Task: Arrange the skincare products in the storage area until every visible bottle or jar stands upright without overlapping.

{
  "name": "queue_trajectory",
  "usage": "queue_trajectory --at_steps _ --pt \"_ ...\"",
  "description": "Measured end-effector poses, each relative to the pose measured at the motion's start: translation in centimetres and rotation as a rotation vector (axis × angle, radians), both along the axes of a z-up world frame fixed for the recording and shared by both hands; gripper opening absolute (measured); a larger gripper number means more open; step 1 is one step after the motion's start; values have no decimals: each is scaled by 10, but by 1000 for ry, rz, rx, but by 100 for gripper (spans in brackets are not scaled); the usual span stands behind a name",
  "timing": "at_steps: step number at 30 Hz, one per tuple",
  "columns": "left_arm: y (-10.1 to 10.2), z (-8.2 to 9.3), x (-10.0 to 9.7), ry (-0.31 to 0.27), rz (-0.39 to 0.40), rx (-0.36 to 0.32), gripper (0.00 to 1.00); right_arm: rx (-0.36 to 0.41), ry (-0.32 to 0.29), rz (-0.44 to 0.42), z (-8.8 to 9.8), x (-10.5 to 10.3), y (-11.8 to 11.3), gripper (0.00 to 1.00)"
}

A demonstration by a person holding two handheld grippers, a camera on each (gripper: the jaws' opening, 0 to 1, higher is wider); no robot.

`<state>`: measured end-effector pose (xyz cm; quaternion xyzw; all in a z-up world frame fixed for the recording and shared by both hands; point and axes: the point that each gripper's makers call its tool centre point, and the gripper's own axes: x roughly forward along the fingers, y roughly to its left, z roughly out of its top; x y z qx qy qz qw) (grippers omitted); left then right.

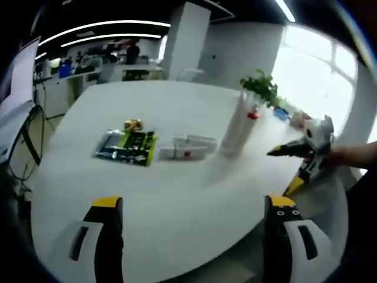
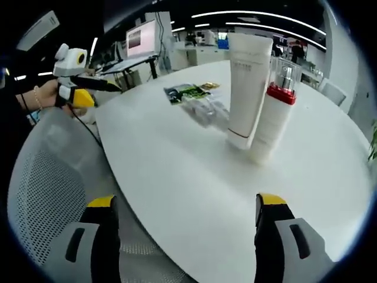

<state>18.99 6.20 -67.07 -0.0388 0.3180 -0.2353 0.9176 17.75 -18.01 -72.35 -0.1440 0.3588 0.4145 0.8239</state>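
A tall white tube [image 2: 248, 82] stands on its cap on the round white table [image 2: 177, 177]. A white bottle [image 2: 275, 115] with a red band and a clear cap leans against its right side. In the left gripper view the same tube and bottle [image 1: 237, 128] stand right of centre. Clear flat packs [image 1: 187, 147], a green and black packet [image 1: 127, 147] and a small gold jar [image 1: 133, 124] lie further left. My left gripper [image 1: 194, 203] is open over the near table edge. My right gripper [image 2: 186, 201] is open, short of the tube, holding nothing.
A potted plant [image 1: 259, 86] stands behind the tube near the far edge. A white mesh chair [image 2: 50, 177] sits at the table's edge below my right gripper. The left gripper [image 2: 75, 82] shows in a hand at upper left. Desks and monitors [image 2: 141, 38] fill the room behind.
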Motion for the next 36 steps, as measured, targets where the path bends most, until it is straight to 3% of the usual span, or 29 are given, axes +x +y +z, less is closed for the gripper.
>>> queue_trajectory --at_steps 6,10,15,18,22,24,36 --pt "-1 -3 0 -4 1 14 95 -12 14 31 -1 -3 5 94" --pt "-2 -1 3 -48 -6 38 94 -21 26 101 4 -4 23 92" --pt "0 -3 4 -53 -9 31 94 -18 21 161 10 6 46 91" --pt "0 0 5 -61 5 6 93 -50 11 253 11 10 59 91" --pt "2 1 6 -68 26 17 95 -82 -11 305 14 21 71 90" --pt "3 1 6 -57 34 -10 95 -85 -19 315 16 25 78 89" --pt "0 0 5 -50 25 -5 94 -150 -55 395 15 59 113 83"
